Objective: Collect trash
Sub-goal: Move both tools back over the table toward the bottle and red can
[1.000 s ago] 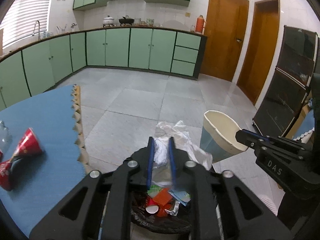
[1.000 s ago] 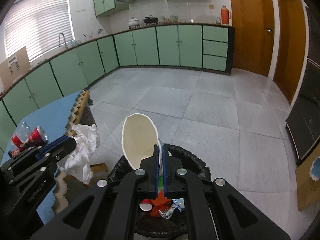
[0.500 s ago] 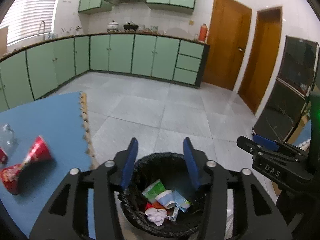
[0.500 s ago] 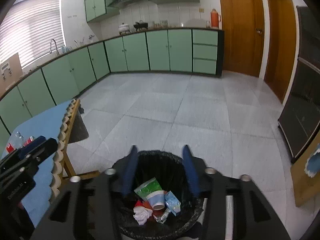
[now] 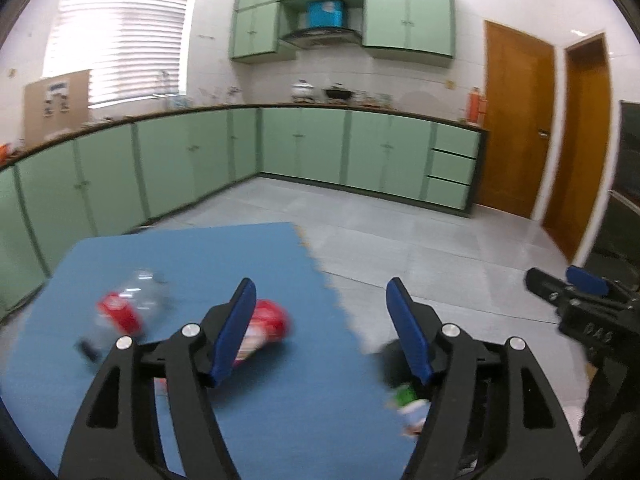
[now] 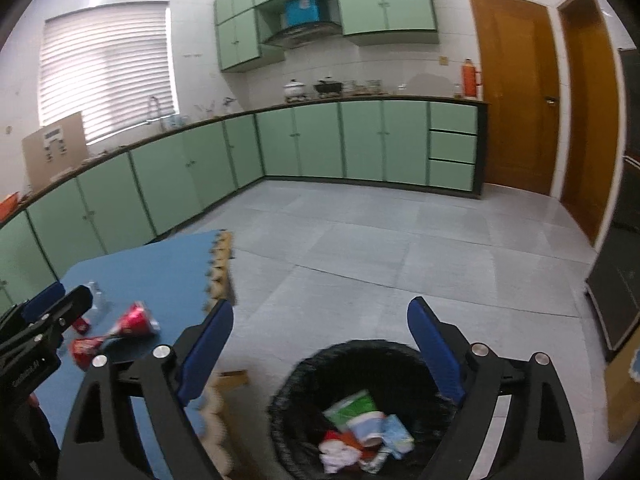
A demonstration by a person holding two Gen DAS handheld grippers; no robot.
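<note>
Over the black-lined round bin, the right tongs gape empty; the left tongs, also open, have swung back to the blue foam surface, where a crushed red wrapper and clear plastic bottle remain uncollected.

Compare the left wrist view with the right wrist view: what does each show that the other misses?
Only the left wrist view shows the clear plastic bottle whole, though blurred. Only the right wrist view looks into the black bin and shows its white tissue. Both show the blue mat, the red wrapper, and both tongs open and empty: left tongs, right tongs.
</note>
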